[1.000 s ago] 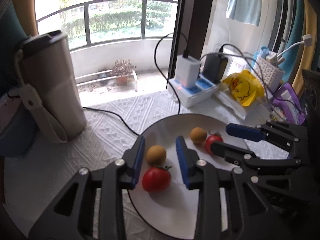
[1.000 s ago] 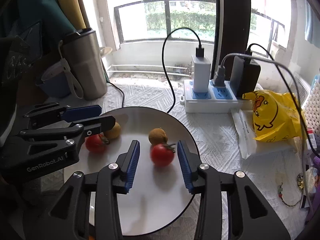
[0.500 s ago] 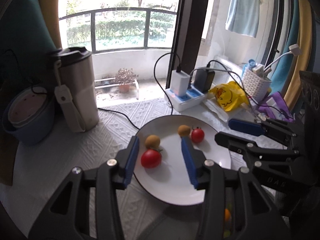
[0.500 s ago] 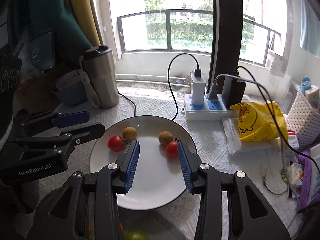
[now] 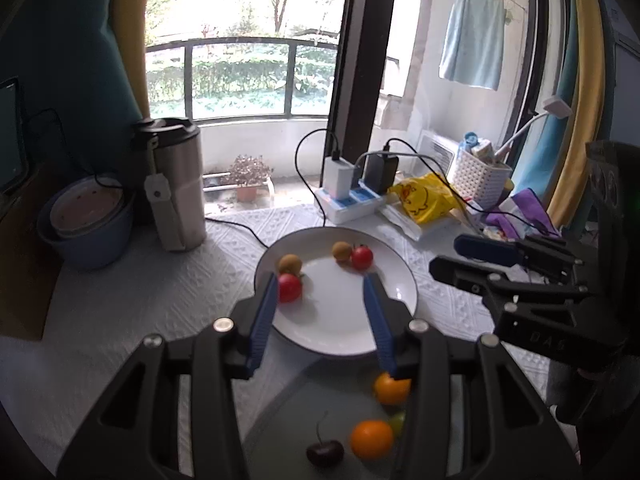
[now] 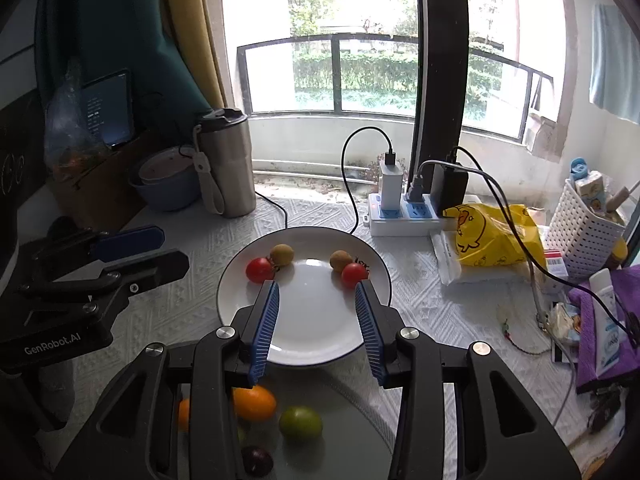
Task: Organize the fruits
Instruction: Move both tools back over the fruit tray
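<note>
A white plate (image 5: 332, 320) (image 6: 316, 320) on the white cloth holds two pairs of fruit. On its left lie a red tomato (image 5: 289, 287) (image 6: 260, 270) and a brown longan (image 5: 289, 264) (image 6: 282, 255). On its right lie another longan (image 5: 342, 251) (image 6: 341, 261) and tomato (image 5: 362, 257) (image 6: 354, 274). Nearer, a grey plate (image 5: 280, 420) (image 6: 340, 440) carries oranges (image 5: 371, 438) (image 6: 254, 402), a green fruit (image 6: 300, 422) and a dark cherry (image 5: 325, 453). My left gripper (image 5: 320, 280) (image 6: 172, 250) and right gripper (image 6: 317, 286) (image 5: 448, 258) hover over the white plate's near side, both open and holding nothing.
A steel tumbler (image 5: 176, 184) (image 6: 228, 168) and a blue bowl (image 5: 88, 228) stand at the back left. A power strip (image 6: 404, 216) with chargers and trailing cables, a yellow bag (image 6: 492, 232), a white basket (image 6: 584, 232) and purple cloth (image 6: 608, 320) crowd the right.
Both grippers have drawn back and up from the white plate, so the grey plate of fruit has come into view below. The left jaws stand wider than a second ago.
</note>
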Demonstrator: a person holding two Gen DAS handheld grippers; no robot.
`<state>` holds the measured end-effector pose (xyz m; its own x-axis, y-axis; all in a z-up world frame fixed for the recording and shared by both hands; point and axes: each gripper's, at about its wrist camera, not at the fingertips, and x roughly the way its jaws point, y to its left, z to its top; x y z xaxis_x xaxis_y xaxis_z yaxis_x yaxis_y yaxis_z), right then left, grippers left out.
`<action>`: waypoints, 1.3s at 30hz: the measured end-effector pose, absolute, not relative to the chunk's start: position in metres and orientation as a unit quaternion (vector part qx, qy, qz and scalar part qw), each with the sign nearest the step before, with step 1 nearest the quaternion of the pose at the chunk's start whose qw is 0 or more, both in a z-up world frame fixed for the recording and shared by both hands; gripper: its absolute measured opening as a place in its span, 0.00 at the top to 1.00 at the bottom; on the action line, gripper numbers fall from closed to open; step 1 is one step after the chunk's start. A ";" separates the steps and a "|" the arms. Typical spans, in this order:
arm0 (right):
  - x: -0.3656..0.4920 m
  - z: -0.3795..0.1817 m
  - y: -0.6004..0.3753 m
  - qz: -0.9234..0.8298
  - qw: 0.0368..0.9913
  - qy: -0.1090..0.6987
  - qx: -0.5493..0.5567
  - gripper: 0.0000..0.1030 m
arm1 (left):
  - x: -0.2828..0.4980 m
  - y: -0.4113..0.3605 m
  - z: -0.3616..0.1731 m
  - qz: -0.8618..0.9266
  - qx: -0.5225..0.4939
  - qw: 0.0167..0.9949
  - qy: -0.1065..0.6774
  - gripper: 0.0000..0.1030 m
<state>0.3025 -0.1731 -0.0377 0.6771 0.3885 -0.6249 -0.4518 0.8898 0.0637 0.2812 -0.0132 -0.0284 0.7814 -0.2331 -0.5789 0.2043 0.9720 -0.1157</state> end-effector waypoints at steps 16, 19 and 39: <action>0.249 -0.053 -0.182 0.234 0.909 0.343 -0.041 0.59 | 0.224 -0.009 -0.049 -0.105 -0.035 0.940 0.322 0.55; 0.243 -0.060 -0.184 0.234 0.907 0.349 -0.038 0.59 | 0.218 -0.008 -0.056 -0.102 -0.040 0.940 0.324 0.55; 0.218 -0.114 -0.180 0.263 0.876 0.404 -0.021 0.59 | 0.205 -0.011 -0.111 -0.091 -0.036 0.918 0.385 0.55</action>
<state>0.2180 -0.1804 -0.1144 0.5350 0.4440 -0.7187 -0.4772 0.8608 0.1766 0.2051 -0.0112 -0.1112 0.6864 -0.1937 -0.7009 0.1388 0.9810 -0.1353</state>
